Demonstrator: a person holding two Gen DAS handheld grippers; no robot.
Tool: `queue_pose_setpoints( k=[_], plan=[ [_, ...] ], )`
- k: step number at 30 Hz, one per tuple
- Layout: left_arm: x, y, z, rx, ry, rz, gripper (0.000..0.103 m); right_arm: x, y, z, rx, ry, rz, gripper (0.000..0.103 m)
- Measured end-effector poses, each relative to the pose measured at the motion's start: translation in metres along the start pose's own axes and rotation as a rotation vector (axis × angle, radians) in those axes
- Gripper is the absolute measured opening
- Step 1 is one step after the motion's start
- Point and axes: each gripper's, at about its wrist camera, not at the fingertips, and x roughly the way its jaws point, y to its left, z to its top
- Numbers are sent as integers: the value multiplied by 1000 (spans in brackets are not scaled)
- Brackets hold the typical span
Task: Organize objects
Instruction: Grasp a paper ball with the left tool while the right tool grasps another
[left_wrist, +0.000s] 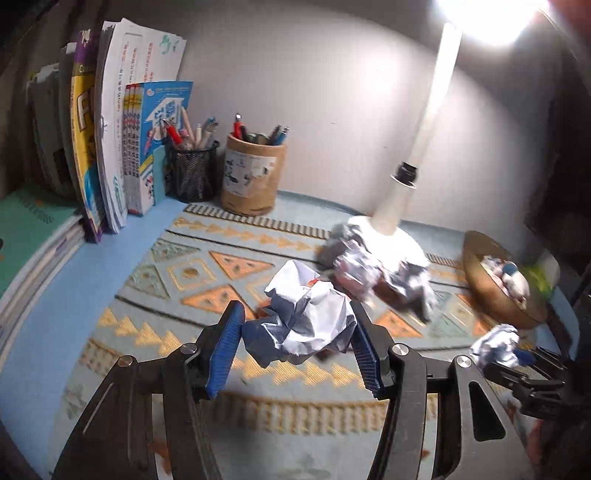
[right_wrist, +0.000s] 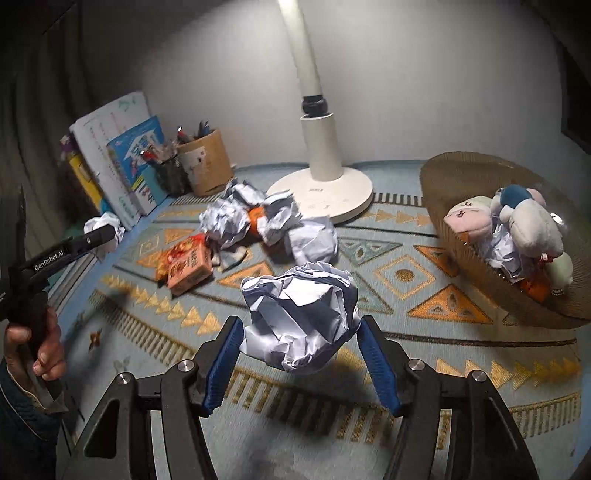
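Patterned mat (right_wrist: 406, 275) under lamp base (right_wrist: 321, 195), crumpled paper balls (right_wrist: 236, 221), orange box (right_wrist: 186, 267), woven basket (right_wrist: 461, 173), pen holders (left_wrist: 253, 177).

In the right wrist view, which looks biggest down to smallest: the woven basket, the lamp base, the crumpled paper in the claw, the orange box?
1. Woven basket, though partly cut off.
2. Crumpled paper, probably enlarged by nearness to the camera.
3. Lamp base, close to the paper, so unsure.
4. Orange box, clearly smallest.
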Motion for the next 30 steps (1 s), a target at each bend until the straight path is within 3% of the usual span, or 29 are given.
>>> queue_pose_setpoints(
  k=[6,11,15,18,24,30],
  plan=[
    [-5,-56,-49,87,55,-11,54,-2,1,-28,-11,35,37,63],
    [3,-78,-64,123,52,6,54,7,-2,-42,-56,78,-11,63],
    [12,-78,-69,122,77,27,55,4,-8,-43,-32,71,50,74],
    [13,-75,-69,104,78,7,55,3,-9,-42,-20,70,72,74],
    [15,-73,-71,101,94,-13,56,8,-5,-44,-31,94,52,75],
    [16,-74,-71,109,102,-21,56,11,1,-46,-63,85,-31,74]
  ],
)
